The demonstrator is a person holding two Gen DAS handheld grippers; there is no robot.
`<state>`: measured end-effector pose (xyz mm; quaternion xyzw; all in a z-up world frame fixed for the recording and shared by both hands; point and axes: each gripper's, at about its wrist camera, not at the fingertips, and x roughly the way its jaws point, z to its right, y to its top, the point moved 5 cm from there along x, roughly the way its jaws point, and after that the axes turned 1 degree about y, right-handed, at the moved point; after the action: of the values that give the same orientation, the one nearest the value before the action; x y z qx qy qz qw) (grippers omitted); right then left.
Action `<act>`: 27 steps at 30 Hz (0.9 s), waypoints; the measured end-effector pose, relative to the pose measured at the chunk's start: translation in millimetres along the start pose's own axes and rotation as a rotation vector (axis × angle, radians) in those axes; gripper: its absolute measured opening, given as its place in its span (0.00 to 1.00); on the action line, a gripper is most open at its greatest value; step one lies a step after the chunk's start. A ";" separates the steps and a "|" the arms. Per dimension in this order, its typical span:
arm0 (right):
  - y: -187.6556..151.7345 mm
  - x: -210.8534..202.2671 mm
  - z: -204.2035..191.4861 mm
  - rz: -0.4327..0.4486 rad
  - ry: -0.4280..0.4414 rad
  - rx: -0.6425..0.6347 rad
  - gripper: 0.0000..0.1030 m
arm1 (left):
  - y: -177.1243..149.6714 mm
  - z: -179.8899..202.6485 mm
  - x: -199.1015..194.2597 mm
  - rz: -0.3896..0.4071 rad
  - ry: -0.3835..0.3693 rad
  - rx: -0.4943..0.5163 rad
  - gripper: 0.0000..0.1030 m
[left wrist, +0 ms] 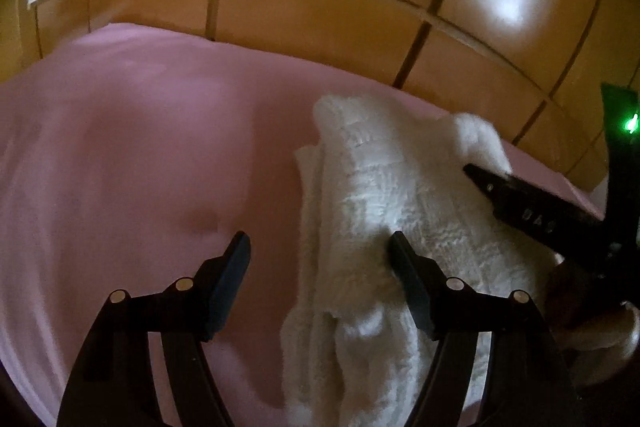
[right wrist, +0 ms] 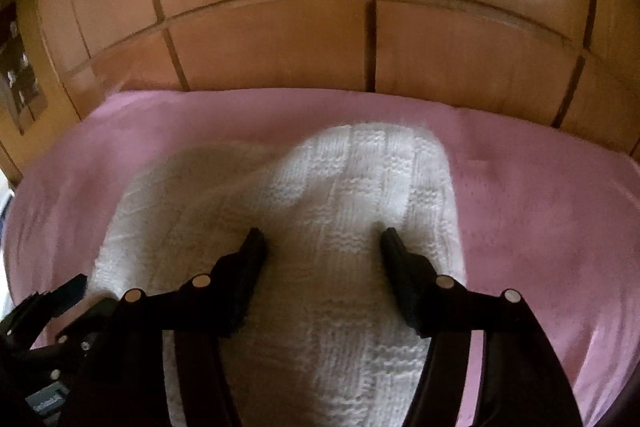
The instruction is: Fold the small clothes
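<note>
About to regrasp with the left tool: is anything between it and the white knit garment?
Nothing visible. The left tool stands open right over the white knit garment on the pink sheet, one finger already above the fabric. The right tool is over the garment's far corner, not in between.

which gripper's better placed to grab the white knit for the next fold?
Right, probably. The right gripper hangs open with the white knit garment centred between its fingers; the left gripper straddles only its edge, mostly over the pink sheet.

Both grippers, the left gripper (left wrist: 320,243) and the right gripper (right wrist: 320,241), are black linkage frames with round silver pivot pins, flat dark pads, and one green indicator light (left wrist: 631,125).
</note>
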<state>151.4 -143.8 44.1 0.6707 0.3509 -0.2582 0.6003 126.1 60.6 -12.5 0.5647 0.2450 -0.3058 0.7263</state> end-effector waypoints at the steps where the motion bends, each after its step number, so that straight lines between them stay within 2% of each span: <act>1: 0.0 -0.9 2.1 0.001 0.006 0.008 0.61 | 1.1 3.8 -2.0 0.007 0.005 0.006 0.68; 2: 0.3 -2.4 4.2 0.005 0.016 0.014 0.62 | 2.4 10.0 -2.5 0.010 0.012 0.022 0.68; 4: 1.7 -4.9 5.4 0.015 0.045 0.024 0.73 | 2.7 17.7 -1.2 0.015 0.032 0.049 0.69; 7: 4.1 -17.0 8.0 0.034 0.073 0.042 0.80 | 1.4 22.2 -3.6 0.019 0.046 0.065 0.69; 11: 1.7 -35.0 14.5 0.051 0.091 0.076 0.81 | -0.1 22.2 -4.1 0.023 0.053 0.083 0.73; 18: -30.5 -60.4 32.0 0.048 0.086 0.107 0.81 | -2.5 21.3 -4.7 0.019 0.050 0.091 0.73; 21: -51.8 -66.0 29.8 0.030 0.121 0.119 0.83 | -3.9 20.2 -3.8 0.016 0.052 0.087 0.77; 24: -79.0 -59.7 22.0 -0.028 0.154 0.122 0.86 | -6.4 16.9 -0.8 0.006 0.053 0.085 0.77; 27: -91.1 -53.5 20.1 -0.047 0.173 0.141 0.86 | -8.3 12.6 2.2 -0.007 0.043 0.078 0.77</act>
<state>48.6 -169.3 25.4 0.7227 0.3980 -0.2373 0.5128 121.7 46.6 -16.6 0.5980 0.2506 -0.3056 0.6972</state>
